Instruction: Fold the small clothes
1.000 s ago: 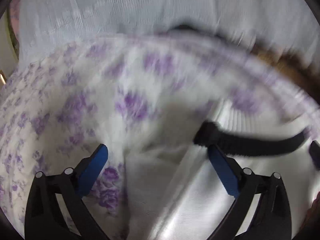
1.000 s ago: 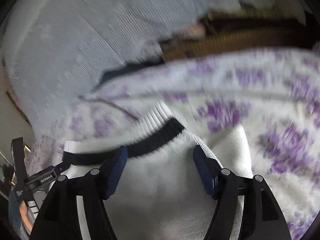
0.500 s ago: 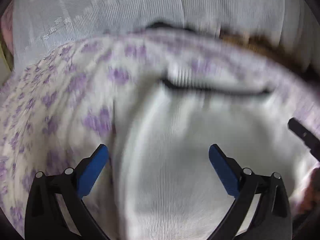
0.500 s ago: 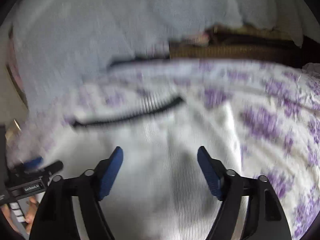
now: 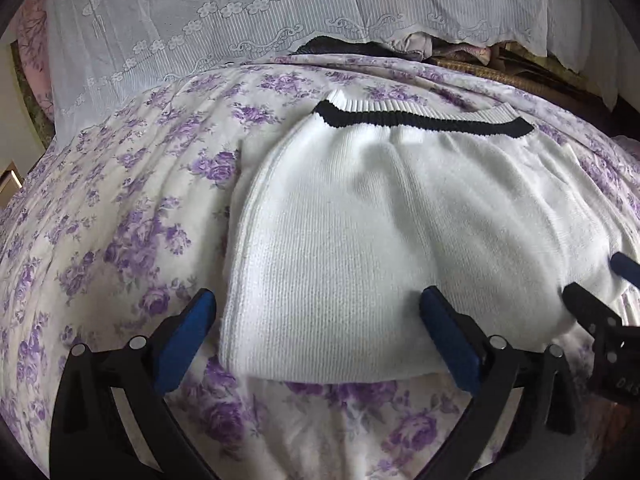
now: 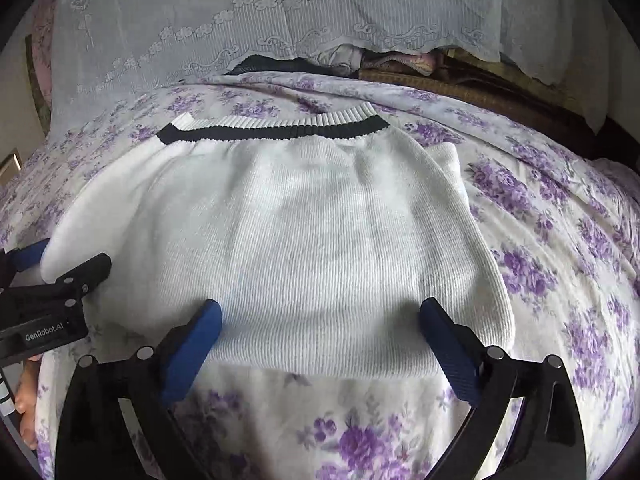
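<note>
And here we are over the bed, both tongs hanging just short of the near edge of the white knit sweater (image 5: 360, 240). It lies flat on the purple-flowered bedspread (image 5: 120, 208), its black-striped ribbed band (image 5: 420, 120) at the far side, toward the lace curtain (image 5: 240, 12). The near edge looks rounded and doubled, so I judge it a fold line, with the garment already laid over on itself once.

The left tongs (image 5: 316, 328) stand wide apart and empty, blue pads either side of the sweater's near left corner. The right tongs (image 6: 320, 332) stand just as wide, nothing between them, straddling the near edge closer to the right corner. In the right camera the left tool (image 6: 52, 300) shows at the left margin, so the two sit side by side along the same edge.

Why so square? A flat garment with its edges lined up gives a clean next fold, and open tongs at both near corners suggest either a release or a fresh grip. A small flap of knit (image 6: 448, 160) pokes out at the right side near the band; that could spoil the neatness if left.
</note>
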Available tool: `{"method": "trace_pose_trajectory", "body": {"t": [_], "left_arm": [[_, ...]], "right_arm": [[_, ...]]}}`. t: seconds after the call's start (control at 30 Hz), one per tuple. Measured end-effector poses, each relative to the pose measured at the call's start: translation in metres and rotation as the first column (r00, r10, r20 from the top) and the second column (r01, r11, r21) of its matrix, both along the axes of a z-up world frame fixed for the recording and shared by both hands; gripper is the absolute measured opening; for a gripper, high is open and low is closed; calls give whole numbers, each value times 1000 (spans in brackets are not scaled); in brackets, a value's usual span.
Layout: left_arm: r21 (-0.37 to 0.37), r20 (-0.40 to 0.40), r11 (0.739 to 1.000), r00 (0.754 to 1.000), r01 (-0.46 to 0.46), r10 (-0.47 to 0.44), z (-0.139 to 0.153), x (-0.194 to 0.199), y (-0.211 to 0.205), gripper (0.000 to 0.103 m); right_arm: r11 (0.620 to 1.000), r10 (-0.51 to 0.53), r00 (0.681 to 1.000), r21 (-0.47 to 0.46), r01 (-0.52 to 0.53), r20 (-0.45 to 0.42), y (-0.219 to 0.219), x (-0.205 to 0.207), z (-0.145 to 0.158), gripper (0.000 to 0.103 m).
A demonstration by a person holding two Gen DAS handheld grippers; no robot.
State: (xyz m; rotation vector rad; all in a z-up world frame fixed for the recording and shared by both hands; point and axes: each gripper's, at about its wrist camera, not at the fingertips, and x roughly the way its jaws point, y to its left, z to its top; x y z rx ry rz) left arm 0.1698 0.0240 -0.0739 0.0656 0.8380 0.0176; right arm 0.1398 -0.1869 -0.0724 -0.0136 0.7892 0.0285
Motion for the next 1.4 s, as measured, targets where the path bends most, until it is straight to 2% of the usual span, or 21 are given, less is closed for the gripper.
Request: {"method": "trace_pose_trajectory", "body": {"t": [0.1, 0.2, 0.37, 0.47, 0.53, 0.57, 0.6, 0.63, 0.73, 0.83, 0.9, 0.97, 1.0, 1.03, 1.13, 1.2, 1.3, 1.4], "left_arm": [[-52, 17, 999, 1000, -10, 11, 4, -8, 7, 99], [-46, 85, 999, 996, -14, 18, 16, -10, 7, 99], [-1, 119, 1000, 993, -16, 16, 28, 15, 0, 99], [41, 146, 999, 989, -23, 16, 29, 31, -3, 99], [55, 135, 998, 990, -35, 27, 22, 42, -2, 99], [52, 92, 998, 995, -39, 35, 12, 52, 0, 99], [45, 49, 998, 998, -39, 37, 5, 60, 1, 99], [6, -3, 999, 999, -34, 34, -2, 68, 5, 99], [-73, -21, 996, 999, -45, 43, -2, 72, 15, 99], [-58, 29, 997, 998, -58, 60, 5, 62, 16, 99], [-49, 62, 998, 997, -48, 51, 8, 53, 13, 99], [-58, 50, 998, 999, -6, 9, 7, 49, 9, 99], [-41, 32, 999, 999, 6, -4, 3, 50, 5, 99], [-11, 11, 1000, 1000, 11, -11, -2, 53, 1, 99], [-16, 17, 1000, 1000, 2, -2, -1, 51, 2, 99], [-17, 34, 1000, 999, -10, 11, 0, 46, 4, 99], [10, 85, 1000, 996, -23, 22, 6, 31, 3, 99], [42, 121, 999, 993, -7, 2, 10, 14, -5, 99]], "right_arm": [[995, -79, 994, 66, 74, 71, -13, -20, 7, 99], [990, -99, 989, 115, 87, 111, -19, -24, 17, 99], [993, -89, 987, 92, 77, 135, -6, 10, 32, 99], [995, -94, 986, 59, 86, 138, 2, 35, 31, 99], [995, -92, 991, 54, 87, 94, 3, 53, 14, 99], [995, -82, 996, 55, 81, 17, 4, 64, -1, 100], [996, -80, 997, 45, 81, -7, 4, 69, -2, 100], [996, -75, 997, 49, 74, 11, 5, 67, 1, 100], [995, -75, 997, 71, 73, 26, 2, 62, 4, 100], [986, -123, 986, 124, 109, 111, -11, 43, 16, 99], [980, -170, 976, 130, 152, 137, -19, 34, 20, 100], [972, -213, 976, 108, 207, 48, -27, 41, 10, 100], [975, -196, 981, 108, 196, -11, -30, 48, 1, 100], [977, -188, 982, 104, 187, -6, -33, 50, 2, 100], [976, -184, 983, 119, 182, 7, -34, 45, 3, 100], [965, -183, 982, 196, 172, 39, -44, 37, 5, 100], [927, -213, 972, 337, 168, 100, -64, 13, 6, 100], [898, -238, 964, 406, 173, 117, -74, -5, 6, 100]]}}
